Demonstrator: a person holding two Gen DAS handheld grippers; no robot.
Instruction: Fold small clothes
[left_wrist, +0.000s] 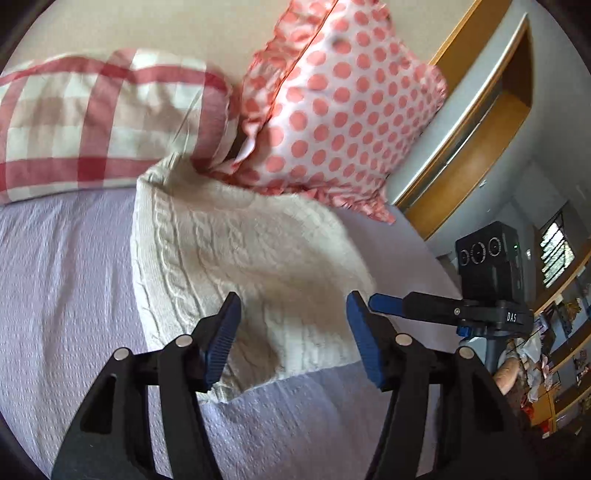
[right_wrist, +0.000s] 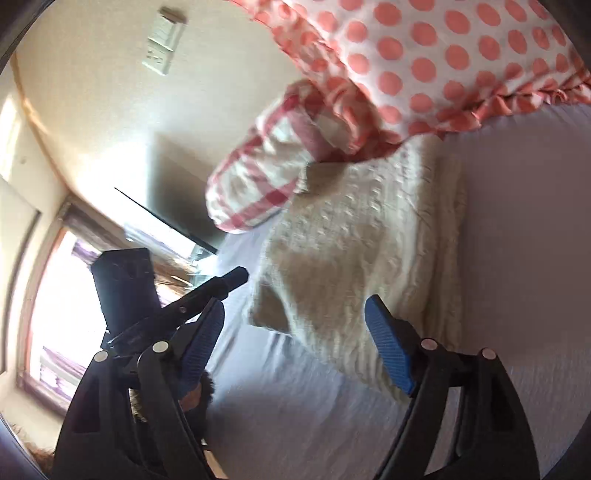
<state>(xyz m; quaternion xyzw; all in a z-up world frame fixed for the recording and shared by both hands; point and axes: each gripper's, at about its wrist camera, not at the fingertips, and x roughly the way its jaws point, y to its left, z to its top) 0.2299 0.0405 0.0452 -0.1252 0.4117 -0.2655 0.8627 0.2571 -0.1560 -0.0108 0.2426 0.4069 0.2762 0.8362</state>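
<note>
The left gripper (left_wrist: 291, 314) has black angular linkage arms with round silver pivot screws, and its fingers (left_wrist: 221, 339) carry ribbed blue pads. The right gripper (right_wrist: 295, 321), at lower centre, looks alike; white "DAS" lettering marks its body at the left view's right edge.

A cream cable-knit sweater (left_wrist: 236, 254) of coarse wool-like yarn is laid on a lilac bed cover (left_wrist: 55, 266) of matt, finely ribbed cloth.

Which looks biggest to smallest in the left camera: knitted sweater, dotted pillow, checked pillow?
1. Cream cable-knit sweater, though it lies nearest the camera.
2. Pink polka-dot frilled pillow and red-checked pillow: too alike to rank.
</note>
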